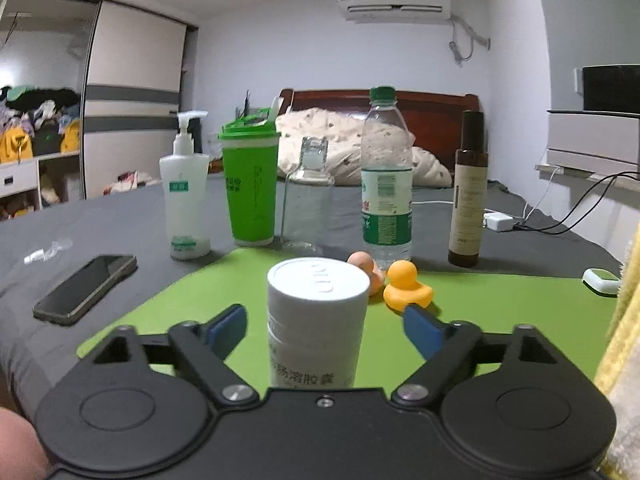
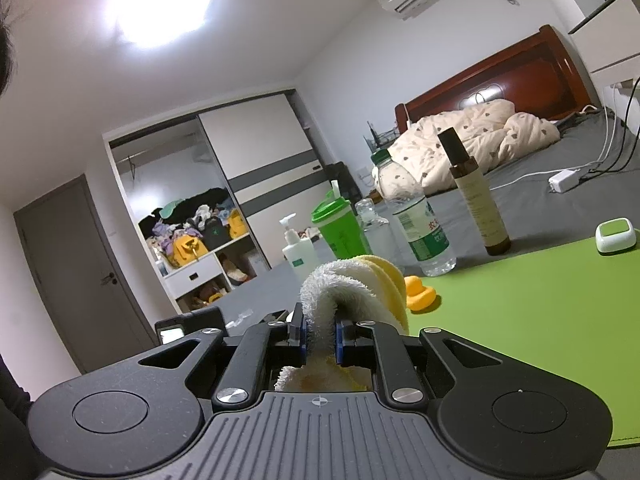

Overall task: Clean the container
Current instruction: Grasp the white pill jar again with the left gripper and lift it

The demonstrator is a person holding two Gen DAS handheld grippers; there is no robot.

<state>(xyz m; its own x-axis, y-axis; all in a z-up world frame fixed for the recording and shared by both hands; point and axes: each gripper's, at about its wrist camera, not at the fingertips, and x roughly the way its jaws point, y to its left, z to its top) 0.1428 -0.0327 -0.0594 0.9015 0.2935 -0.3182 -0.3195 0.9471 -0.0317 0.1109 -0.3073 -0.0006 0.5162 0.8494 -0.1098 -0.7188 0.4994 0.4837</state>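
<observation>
A white pill container [image 1: 316,320] with a ribbed white lid stands upright on the green mat [image 1: 500,312]. My left gripper [image 1: 324,322] is open, its blue-padded fingers [image 1: 226,326] wide apart on either side of the container and not touching it. My right gripper [image 2: 320,340] is shut on a folded white and yellow towel [image 2: 352,288] and holds it above the green mat [image 2: 540,320]. The towel's edge shows at the right border of the left wrist view [image 1: 624,320]. The container does not show in the right wrist view.
Behind the container stand a pump bottle [image 1: 185,200], a green cup [image 1: 250,184], a clear glass bottle [image 1: 308,200], a water bottle [image 1: 386,176] and a brown bottle [image 1: 469,192]. A yellow rubber duck [image 1: 406,286], an egg [image 1: 362,262], a phone [image 1: 86,288] and a small white-green box [image 1: 600,280] lie nearby.
</observation>
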